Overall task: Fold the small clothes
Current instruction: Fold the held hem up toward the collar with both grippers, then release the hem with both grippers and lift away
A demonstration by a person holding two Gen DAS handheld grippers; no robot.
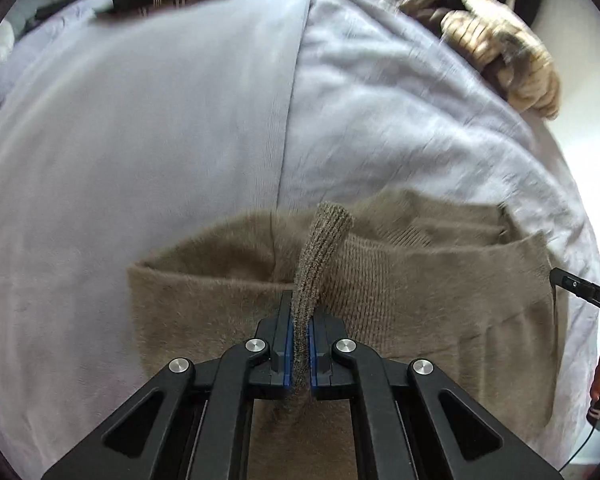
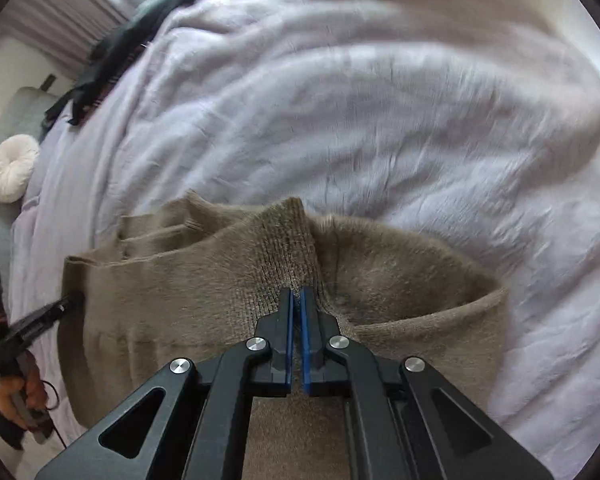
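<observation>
Sweater (image 1: 228, 304), brown and fuzzy, lies on a lilac bedspread (image 1: 140, 140); in the left wrist view the left gripper (image 1: 300, 320) is clamped on a ribbed fold of it. In the right wrist view, the right gripper (image 2: 298, 308) pinches the sweater's (image 2: 180, 300) knit edge, fingers nearly together.

Left gripper (image 1: 300, 320) fingers (image 1: 286, 336) pinching brown knit garment (image 1: 400, 292), lavender bedspread (image 1: 140, 140), possibly blurred clothes pile (image 1: 496, 40)

Lilac bedspread (image 2: 380, 120), round white cushion (image 2: 12, 168), grey curtains (image 2: 60, 20) behind.
</observation>
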